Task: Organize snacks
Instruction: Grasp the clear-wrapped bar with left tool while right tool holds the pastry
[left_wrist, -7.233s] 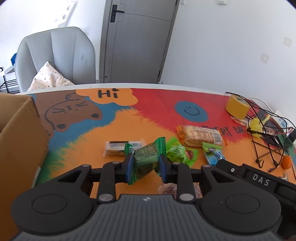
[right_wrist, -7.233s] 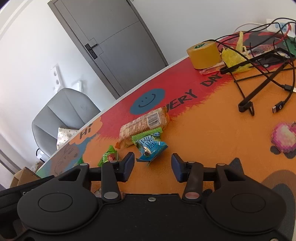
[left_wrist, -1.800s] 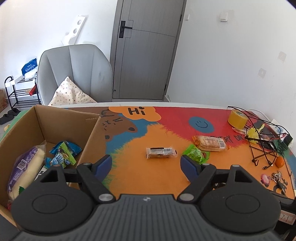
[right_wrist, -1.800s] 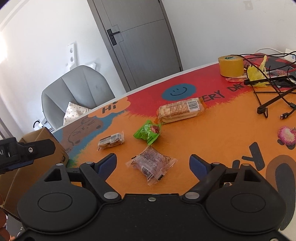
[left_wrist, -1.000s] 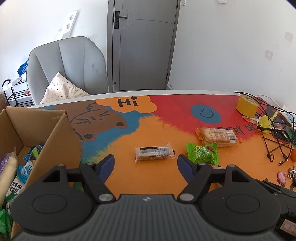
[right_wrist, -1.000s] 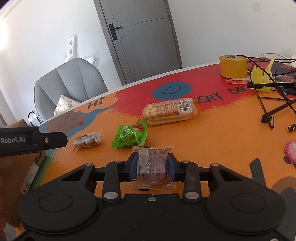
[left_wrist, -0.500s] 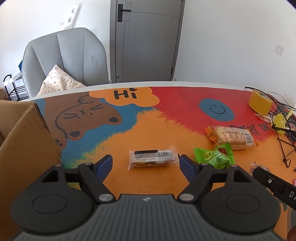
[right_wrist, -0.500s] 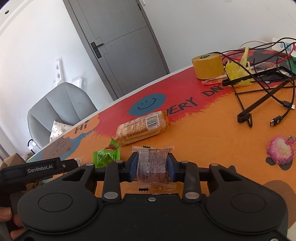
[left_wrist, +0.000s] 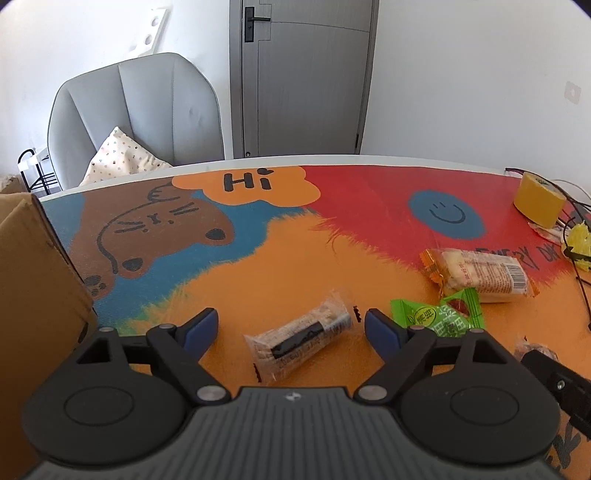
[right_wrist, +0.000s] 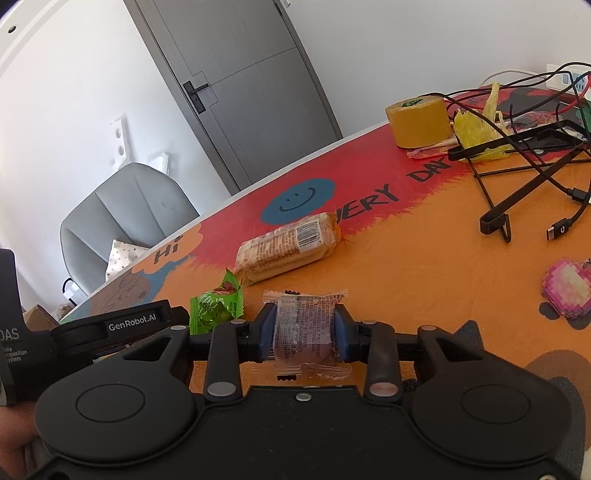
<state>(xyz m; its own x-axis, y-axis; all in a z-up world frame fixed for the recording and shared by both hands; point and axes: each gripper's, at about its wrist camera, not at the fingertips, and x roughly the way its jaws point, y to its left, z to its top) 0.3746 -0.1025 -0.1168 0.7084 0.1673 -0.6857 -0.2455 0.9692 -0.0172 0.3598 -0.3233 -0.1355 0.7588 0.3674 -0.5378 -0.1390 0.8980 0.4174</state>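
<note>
My left gripper (left_wrist: 291, 328) is open, its fingers on either side of a clear-wrapped snack bar (left_wrist: 301, 341) that lies tilted on the orange mat. A green candy packet (left_wrist: 439, 317) and an orange-wrapped biscuit pack (left_wrist: 480, 273) lie to its right. My right gripper (right_wrist: 304, 334) is shut on a clear-wrapped dark snack (right_wrist: 304, 328), held just above the mat. The green packet (right_wrist: 218, 304) and the biscuit pack (right_wrist: 288, 247) lie ahead of it, and the left gripper's body (right_wrist: 110, 332) shows at the left.
A cardboard box (left_wrist: 33, 295) stands at the left table edge. A yellow tape roll (left_wrist: 539, 199), black wire stand (right_wrist: 517, 173) and cables (right_wrist: 561, 229) crowd the right side. A grey chair (left_wrist: 136, 118) stands behind the table.
My left gripper has come down and forward over the snack bar, which now lies between its open fingers. My right gripper still holds the clear-wrapped snack, hardly moved in the last half second.
</note>
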